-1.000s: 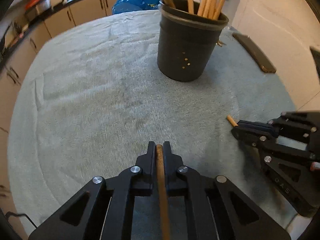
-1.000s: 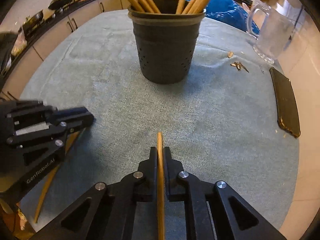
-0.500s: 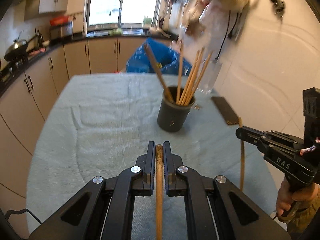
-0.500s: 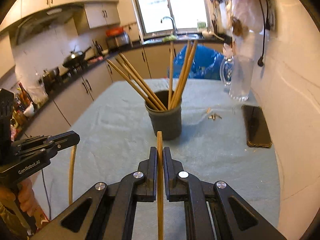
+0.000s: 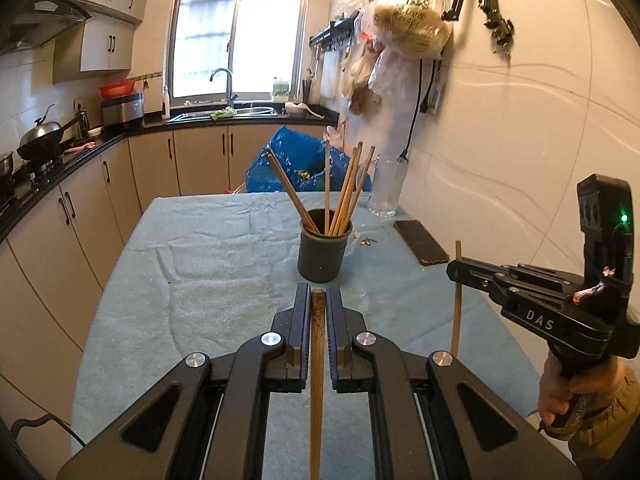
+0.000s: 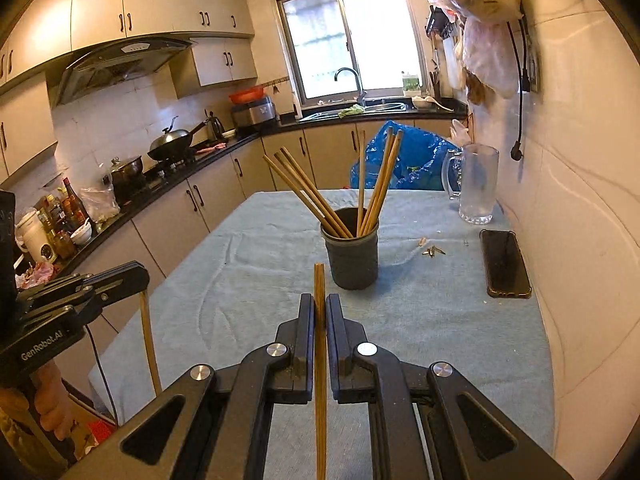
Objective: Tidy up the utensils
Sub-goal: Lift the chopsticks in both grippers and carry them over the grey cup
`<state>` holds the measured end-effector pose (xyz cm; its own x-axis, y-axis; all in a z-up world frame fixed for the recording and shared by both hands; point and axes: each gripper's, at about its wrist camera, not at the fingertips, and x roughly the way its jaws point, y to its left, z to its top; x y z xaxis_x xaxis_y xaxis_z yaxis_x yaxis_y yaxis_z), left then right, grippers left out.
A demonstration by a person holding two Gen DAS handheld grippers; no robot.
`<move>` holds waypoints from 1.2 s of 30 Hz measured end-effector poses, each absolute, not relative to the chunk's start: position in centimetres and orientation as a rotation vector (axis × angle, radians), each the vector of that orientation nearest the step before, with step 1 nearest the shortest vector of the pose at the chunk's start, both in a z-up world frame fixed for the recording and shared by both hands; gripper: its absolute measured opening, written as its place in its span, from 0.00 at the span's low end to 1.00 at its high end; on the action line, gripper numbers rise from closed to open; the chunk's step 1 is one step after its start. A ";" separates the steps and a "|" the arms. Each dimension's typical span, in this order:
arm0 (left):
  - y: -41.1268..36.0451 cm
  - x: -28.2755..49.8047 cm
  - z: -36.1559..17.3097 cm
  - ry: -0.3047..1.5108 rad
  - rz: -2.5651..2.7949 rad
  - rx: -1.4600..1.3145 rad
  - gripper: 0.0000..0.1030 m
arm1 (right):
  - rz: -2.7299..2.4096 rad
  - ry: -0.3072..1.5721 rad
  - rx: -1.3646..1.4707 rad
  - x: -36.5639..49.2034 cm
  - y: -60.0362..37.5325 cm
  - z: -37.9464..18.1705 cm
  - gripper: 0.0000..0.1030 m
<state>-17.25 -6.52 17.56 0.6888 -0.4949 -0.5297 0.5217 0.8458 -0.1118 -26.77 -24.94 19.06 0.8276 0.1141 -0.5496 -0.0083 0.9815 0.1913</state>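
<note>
A dark round holder (image 5: pixel 323 249) (image 6: pixel 353 254) stands mid-table with several wooden chopsticks leaning out of it. My left gripper (image 5: pixel 318 300) is shut on a brownish chopstick (image 5: pixel 317 380), lifted above the near end of the table. My right gripper (image 6: pixel 319 306) is shut on a lighter chopstick (image 6: pixel 320 360) whose tip pokes past the jaws. Each gripper shows in the other's view: the right one (image 5: pixel 454 270) with its chopstick (image 5: pixel 456 312) hanging upright, the left one (image 6: pixel 142 280) with its chopstick (image 6: pixel 149 340) dangling down. Both stay short of the holder.
The table wears a pale blue cloth (image 5: pixel 224 264). A phone (image 6: pixel 505 262) lies by the right wall, a glass mug (image 6: pixel 476 184) behind it, small crumbs (image 6: pixel 432 250) beside the holder. A blue bag (image 6: pixel 412 156) sits beyond the far edge. Kitchen counters run along the left.
Both grippers rose off the cloth and pulled back from the holder, each carrying its chopstick; the views tipped up from the tabletop to the whole kitchen. The holder now looks small and farther off.
</note>
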 end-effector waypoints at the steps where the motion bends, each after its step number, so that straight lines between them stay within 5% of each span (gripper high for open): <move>1: -6.3 -17.6 17.7 0.574 -0.569 0.044 0.07 | 0.065 0.591 0.186 -26.9 -25.0 19.0 0.06; 16: -2.7 -18.8 19.8 0.499 -0.585 -0.088 0.06 | 0.081 0.518 0.214 -28.4 -25.1 20.5 0.06; 36: -8.2 -10.9 25.6 0.424 -0.649 -0.040 0.06 | 0.062 0.429 0.224 -21.9 -28.3 24.7 0.06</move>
<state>-10.93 -8.16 25.59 0.7146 -0.5937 -0.3700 0.5775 0.7992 -0.1670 -21.91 -28.26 24.73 0.9080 0.1066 -0.4052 -0.0125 0.9736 0.2281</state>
